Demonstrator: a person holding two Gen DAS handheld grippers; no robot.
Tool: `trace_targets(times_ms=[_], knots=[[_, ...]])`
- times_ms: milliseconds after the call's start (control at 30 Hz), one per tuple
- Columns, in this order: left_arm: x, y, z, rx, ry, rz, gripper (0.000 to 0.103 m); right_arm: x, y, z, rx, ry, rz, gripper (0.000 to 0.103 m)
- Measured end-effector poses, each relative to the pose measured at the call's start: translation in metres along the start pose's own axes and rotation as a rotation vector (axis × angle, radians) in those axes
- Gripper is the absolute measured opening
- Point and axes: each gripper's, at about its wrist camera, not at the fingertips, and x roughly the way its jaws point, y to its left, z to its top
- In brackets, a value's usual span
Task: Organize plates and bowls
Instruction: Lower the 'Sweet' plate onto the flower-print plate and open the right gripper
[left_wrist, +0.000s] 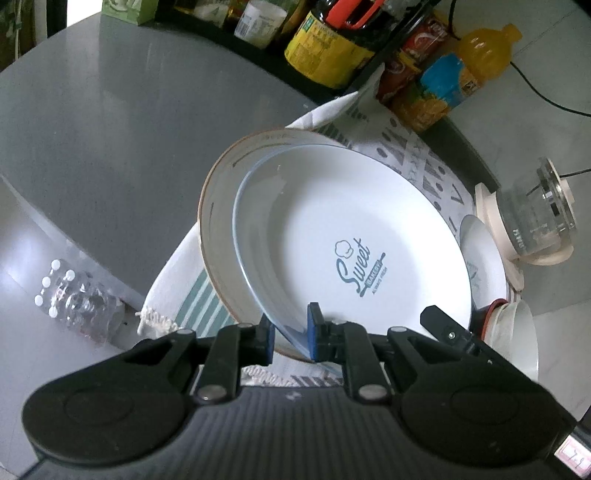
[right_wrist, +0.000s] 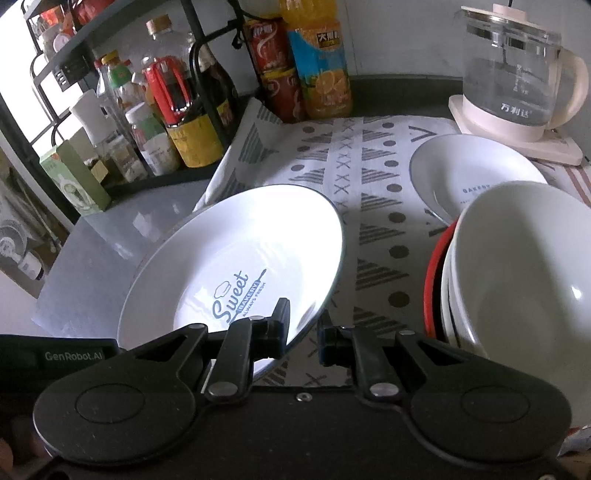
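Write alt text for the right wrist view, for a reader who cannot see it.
The right claw grips the rim of a tilted white "Sweet Bakery" plate above a patterned cloth. Stacked white bowls sit right; bottles and a glass kettle stand behind.

Daylight is coming in from the far left in both views; glare is washing out the plate (right_wrist: 236, 254) and sheening the grey surface (left_wrist: 92, 122); fisheye distortion is bending the shelf rack (right_wrist: 110, 55) and the edges; the near white bowl (right_wrist: 517, 273) is blurring slightly; corners are falling dim.
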Motion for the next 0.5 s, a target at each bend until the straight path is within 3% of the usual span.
trace_targets(times_ms=[500], knots=[[0.010, -0.009, 0.005, 0.035, 0.041, 0.040, 0.020, 0.014, 0.001, 0.002, 0.002, 0.025, 0.006, 0.014]])
